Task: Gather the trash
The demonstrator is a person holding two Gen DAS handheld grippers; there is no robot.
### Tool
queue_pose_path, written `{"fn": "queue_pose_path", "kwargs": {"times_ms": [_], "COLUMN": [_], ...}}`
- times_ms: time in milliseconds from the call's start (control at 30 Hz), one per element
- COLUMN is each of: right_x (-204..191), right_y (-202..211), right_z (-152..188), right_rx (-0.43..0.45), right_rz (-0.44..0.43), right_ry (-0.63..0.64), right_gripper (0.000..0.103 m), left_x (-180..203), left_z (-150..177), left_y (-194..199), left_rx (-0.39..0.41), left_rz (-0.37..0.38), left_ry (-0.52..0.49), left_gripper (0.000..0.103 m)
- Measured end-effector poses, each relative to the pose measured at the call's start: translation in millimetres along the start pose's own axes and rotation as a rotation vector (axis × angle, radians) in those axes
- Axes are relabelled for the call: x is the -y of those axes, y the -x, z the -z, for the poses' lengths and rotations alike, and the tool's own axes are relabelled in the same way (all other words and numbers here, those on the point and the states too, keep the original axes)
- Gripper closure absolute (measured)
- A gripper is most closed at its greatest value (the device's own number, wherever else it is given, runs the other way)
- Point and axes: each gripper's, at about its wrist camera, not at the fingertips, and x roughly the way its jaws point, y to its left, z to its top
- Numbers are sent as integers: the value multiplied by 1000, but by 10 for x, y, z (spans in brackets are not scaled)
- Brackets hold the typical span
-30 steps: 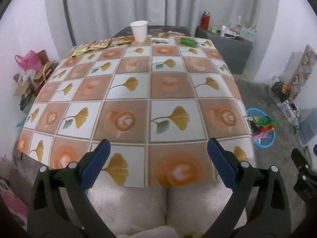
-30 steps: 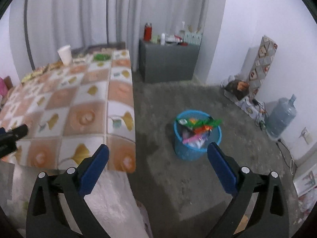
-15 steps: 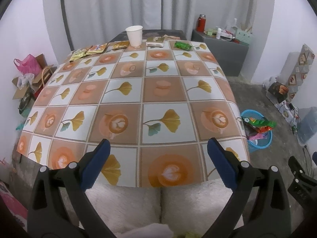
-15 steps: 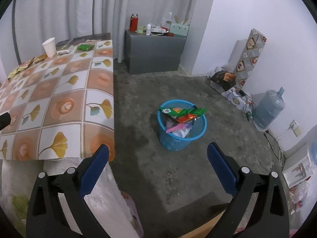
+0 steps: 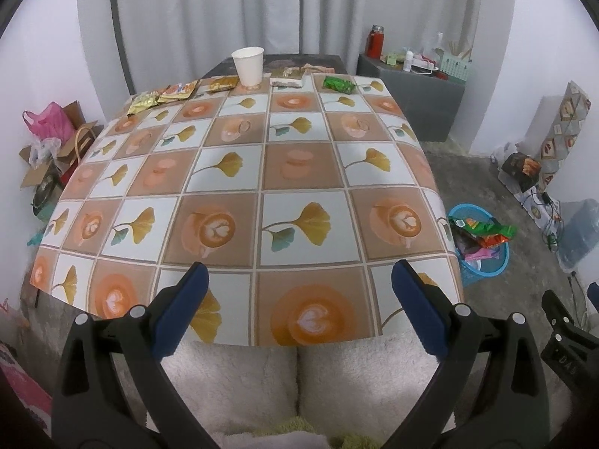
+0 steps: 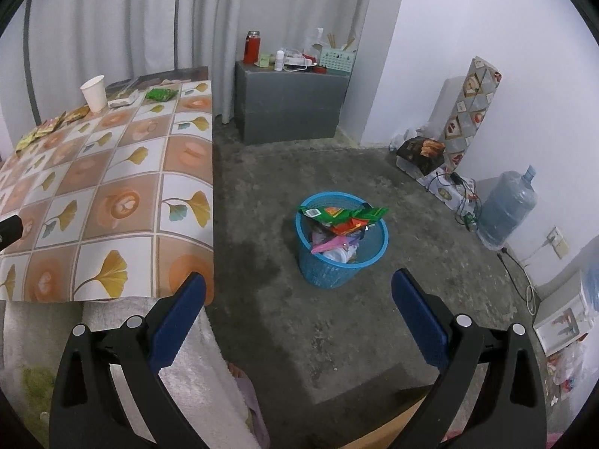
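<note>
The left wrist view takes in the whole table [image 5: 299, 172] in its leaf-and-coffee-patterned cloth, with the litter lined up along the far edge: a white paper cup [image 5: 248, 65], gold and orange wrappers [image 5: 164, 96] to its left, a pale packet [image 5: 287, 82] and a green wrapper [image 5: 338, 84] to its right; the blue basket [image 5: 486, 262] shows only partly past the table's right corner. The right wrist view gives the floor instead; there the blue basket [image 6: 342, 247] stands clear on bare concrete, well apart from the table [image 6: 112, 194], heaped with green and orange snack bags and a pink scrap, one green bag lying across the rim; a grey cabinet [image 6: 292, 108] and a water jug [image 6: 507, 209] stand along the walls.

The left gripper [image 5: 299, 295] hangs just off the table's near edge, jaws spread wide with nothing between the blue pads; the right gripper [image 6: 299, 295] is held above the floor beside the table's corner, aimed toward the basket, equally wide apart and holding nothing.
</note>
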Motion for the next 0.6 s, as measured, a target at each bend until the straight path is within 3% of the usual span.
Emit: {"fn": "queue_pose_path", "kwargs": {"times_ms": [600], "right_x": [-53], "right_y": [6], "right_z": [-7], "right_rx": [-1], "right_rz": [0], "right_ry": [3], "right_gripper": [7], "left_x": [-8], "left_z": [19], "left_y": [14], "left_rx": [3], "left_rz": [-1], "left_ry": [7], "left_gripper": [9]}}
